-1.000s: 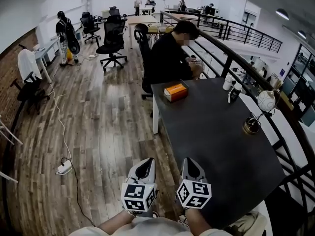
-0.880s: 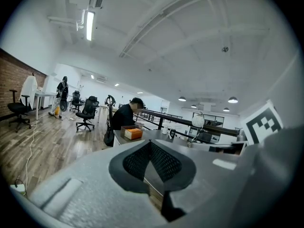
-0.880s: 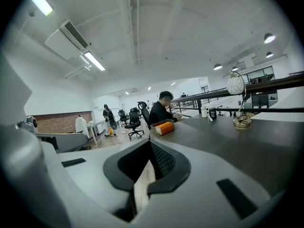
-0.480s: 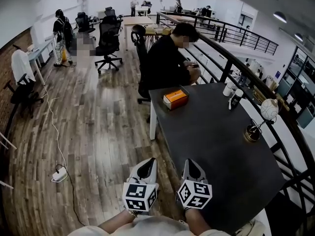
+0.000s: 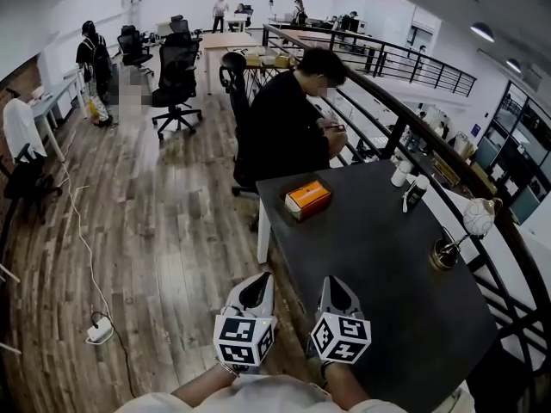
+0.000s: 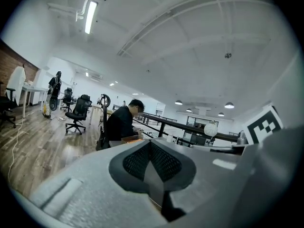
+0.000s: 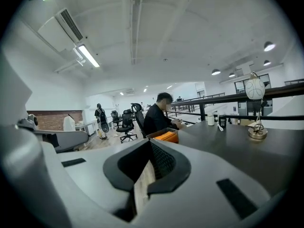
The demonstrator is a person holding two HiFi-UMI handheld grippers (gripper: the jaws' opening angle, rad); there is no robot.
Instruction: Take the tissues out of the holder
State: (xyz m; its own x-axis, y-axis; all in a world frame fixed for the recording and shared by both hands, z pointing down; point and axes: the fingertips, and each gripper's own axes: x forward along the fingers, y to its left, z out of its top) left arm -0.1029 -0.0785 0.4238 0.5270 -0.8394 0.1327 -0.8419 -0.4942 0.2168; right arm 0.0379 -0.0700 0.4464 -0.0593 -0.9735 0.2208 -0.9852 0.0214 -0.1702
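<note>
An orange tissue box in a dark holder [image 5: 307,198] lies near the far left corner of the black table [image 5: 379,265]. It also shows far ahead in the left gripper view [image 6: 131,138] and in the right gripper view [image 7: 167,136]. My left gripper [image 5: 256,280] and right gripper [image 5: 331,282] hover side by side at the near end of the table, well short of the holder. The left one is over the wooden floor beside the table's corner. Both are shut with nothing in them; their pads meet at the tips [image 6: 150,144] [image 7: 151,143].
A person in black [image 5: 288,114] sits at the table's far end, just behind the holder. White cups [image 5: 399,172], a dark bottle [image 5: 415,192] and a globe lamp [image 5: 479,218] stand along the right edge by the railing. Office chairs [image 5: 175,80] and a power strip [image 5: 97,329] are to the left.
The table and the orange tissue box have come closer and lower in the head view as I move forward. Both grippers stay shut and side by side.
</note>
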